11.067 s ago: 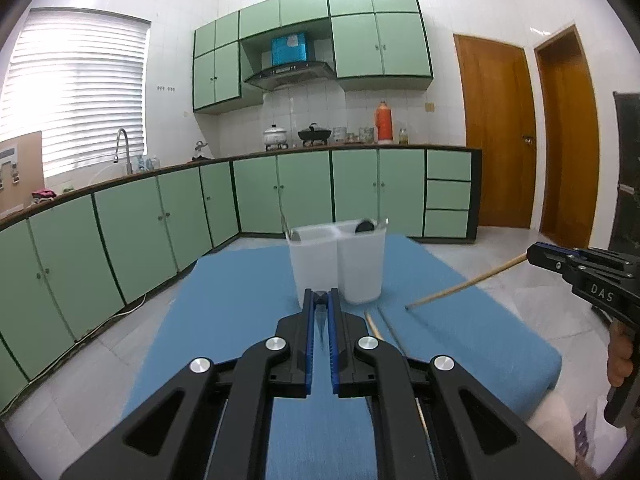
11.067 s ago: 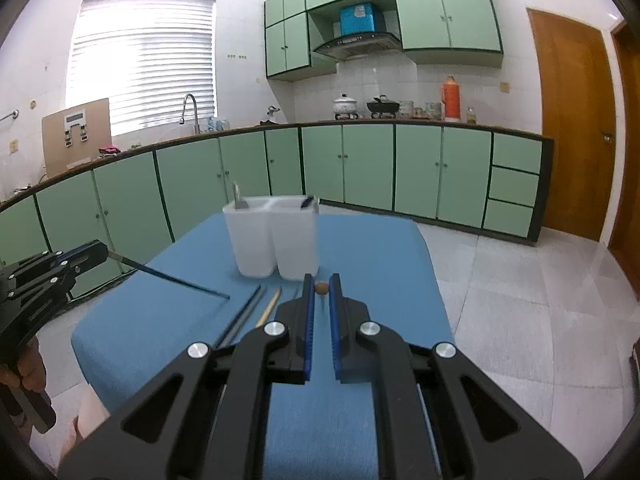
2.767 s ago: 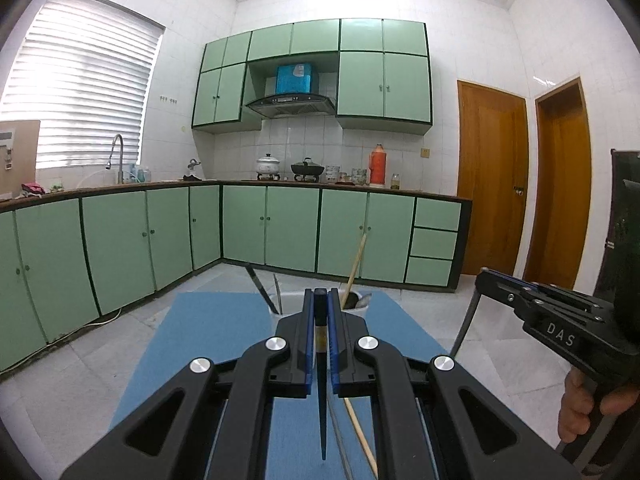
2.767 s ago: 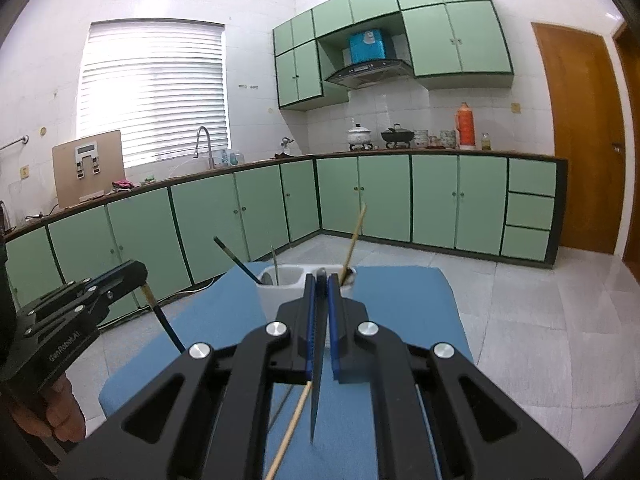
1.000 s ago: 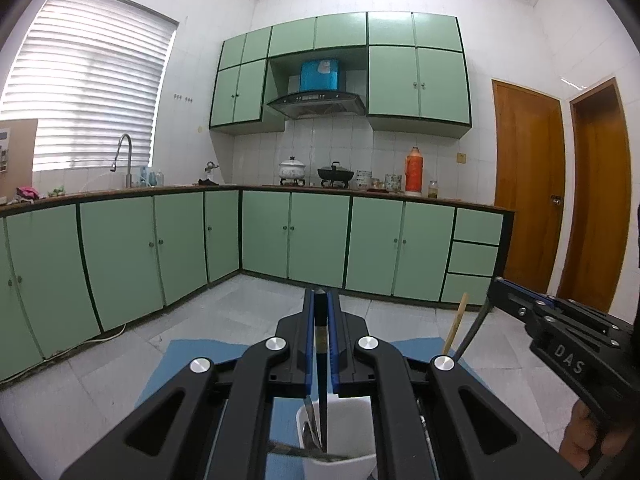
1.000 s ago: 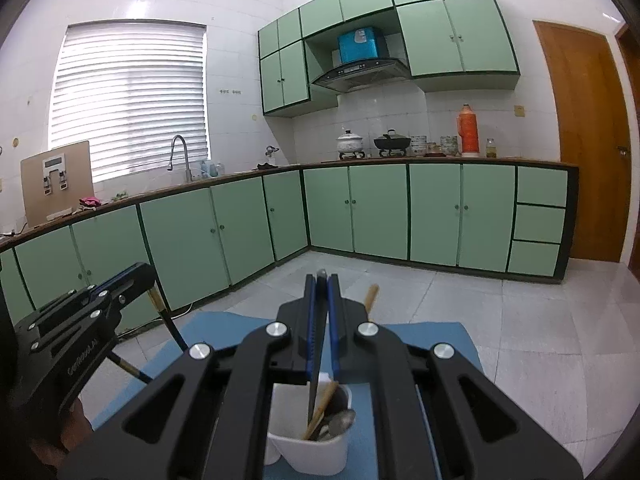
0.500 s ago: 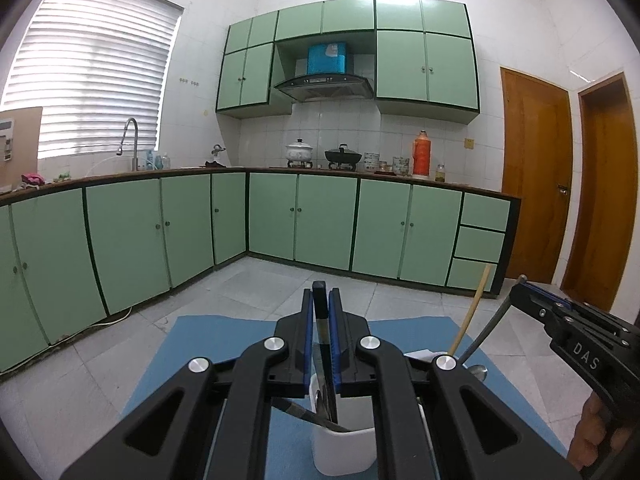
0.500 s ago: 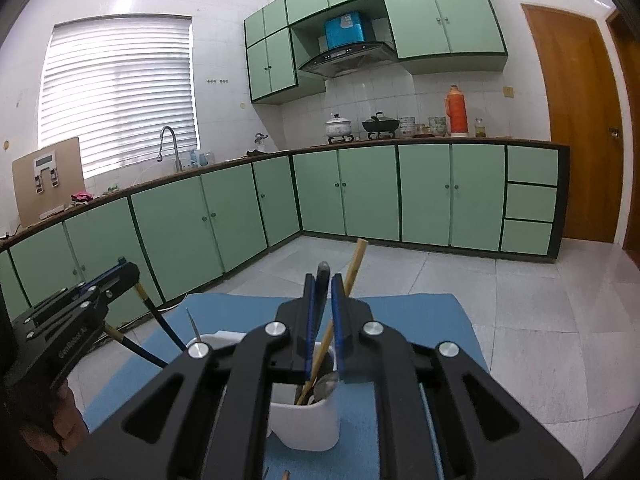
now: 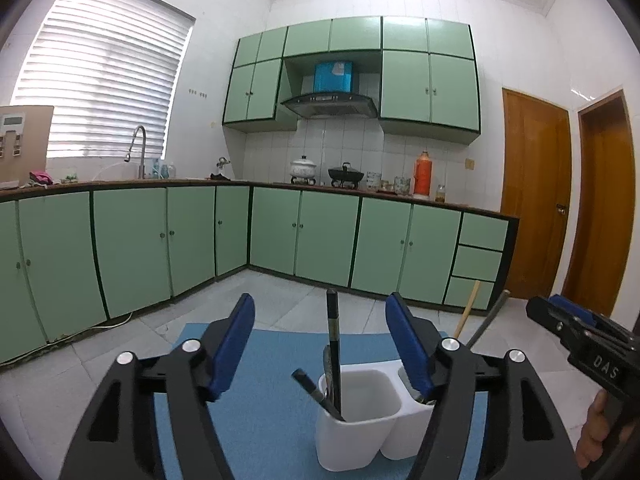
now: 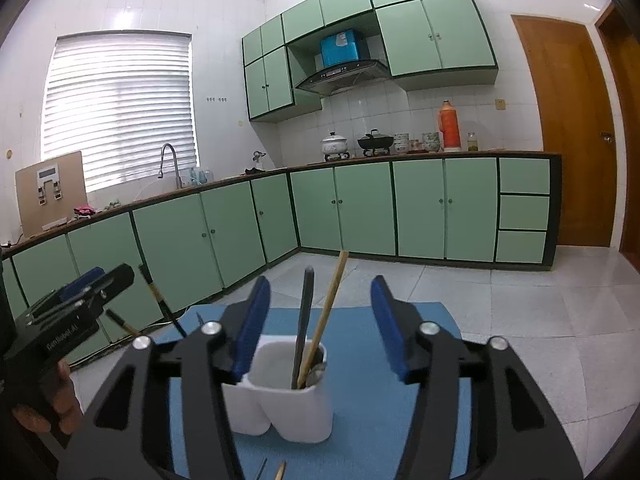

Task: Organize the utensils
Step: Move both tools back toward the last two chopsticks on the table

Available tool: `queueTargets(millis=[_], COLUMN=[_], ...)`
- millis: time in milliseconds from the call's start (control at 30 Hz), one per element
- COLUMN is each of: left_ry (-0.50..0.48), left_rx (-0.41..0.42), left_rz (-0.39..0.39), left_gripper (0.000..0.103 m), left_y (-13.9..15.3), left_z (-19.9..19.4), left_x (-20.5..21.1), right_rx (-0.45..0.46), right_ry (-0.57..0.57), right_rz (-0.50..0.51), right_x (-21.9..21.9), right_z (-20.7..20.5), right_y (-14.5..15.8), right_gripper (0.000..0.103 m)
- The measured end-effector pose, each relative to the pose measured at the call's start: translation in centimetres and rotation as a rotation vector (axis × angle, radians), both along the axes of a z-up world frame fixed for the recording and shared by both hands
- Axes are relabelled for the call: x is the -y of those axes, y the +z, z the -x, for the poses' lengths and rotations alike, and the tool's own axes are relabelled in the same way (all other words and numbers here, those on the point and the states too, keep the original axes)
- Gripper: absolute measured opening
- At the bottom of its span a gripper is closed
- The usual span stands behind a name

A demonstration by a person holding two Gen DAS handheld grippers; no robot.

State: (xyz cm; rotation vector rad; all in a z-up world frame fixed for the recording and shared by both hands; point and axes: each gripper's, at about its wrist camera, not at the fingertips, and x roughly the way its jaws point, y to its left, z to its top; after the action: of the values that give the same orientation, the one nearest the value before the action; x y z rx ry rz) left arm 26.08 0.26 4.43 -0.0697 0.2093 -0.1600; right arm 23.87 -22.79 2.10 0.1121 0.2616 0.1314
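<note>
A white two-compartment holder (image 9: 360,436) stands on the blue mat (image 9: 260,408). My left gripper (image 9: 320,308) is opening. A black chopstick (image 9: 333,344) stands free between its blue pads, leaning in the left compartment. In the right wrist view my right gripper (image 10: 320,284) is opening too. A dark chopstick (image 10: 305,312) and a wooden chopstick (image 10: 330,308) lean in the holder (image 10: 296,416)'s right compartment, clear of its pads. Each gripper shows in the other's view, the right gripper (image 9: 552,312) at the right and the left gripper (image 10: 104,280) at the left.
Two loose utensil tips (image 10: 272,469) lie on the mat (image 10: 380,400) in front of the holder. Green cabinets (image 9: 328,236) line the walls beyond a tiled floor. Two wooden doors (image 9: 536,200) are at the right. A hand (image 10: 60,404) holds the left gripper's handle.
Both grippers were shut on dark chopsticks over the holder; now both jaws stand wide apart and the chopsticks rest in the compartments. The holder sits further into both views.
</note>
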Motion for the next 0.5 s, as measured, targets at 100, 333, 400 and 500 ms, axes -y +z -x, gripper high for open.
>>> queueTargets(millis=[100,333,400,500], left_ry=[0.005,0.001,-0.006,-0.009], left_rx=[0.012,0.003,-0.019,-0.041], left_rz=[0.002,-0.027,-0.032,-0.044], left_gripper=[0.074,0.085,0.085,0.087], left_y=[-0.3,-2.5,-3.6,-4.8], left_z=[1.7,6.3,7.6,9.1], left_x=[-0.4,-0.6,-0.6,-0.7], right_rx=[0.004,-0.017,-0.035,-0.056], right_ry=[0.004,0.018,0.023,0.02], right_rz=[0.013,0.035,0.038,0.051], right_x=[-0.2,-0.6,-0.8,-1.1], right_z=[1.6,5.8,7.0,8.7], right_y=[-0.6,-3.0,-3.9,-5.3], right_gripper=[0.065,0.079,0.08,0.081])
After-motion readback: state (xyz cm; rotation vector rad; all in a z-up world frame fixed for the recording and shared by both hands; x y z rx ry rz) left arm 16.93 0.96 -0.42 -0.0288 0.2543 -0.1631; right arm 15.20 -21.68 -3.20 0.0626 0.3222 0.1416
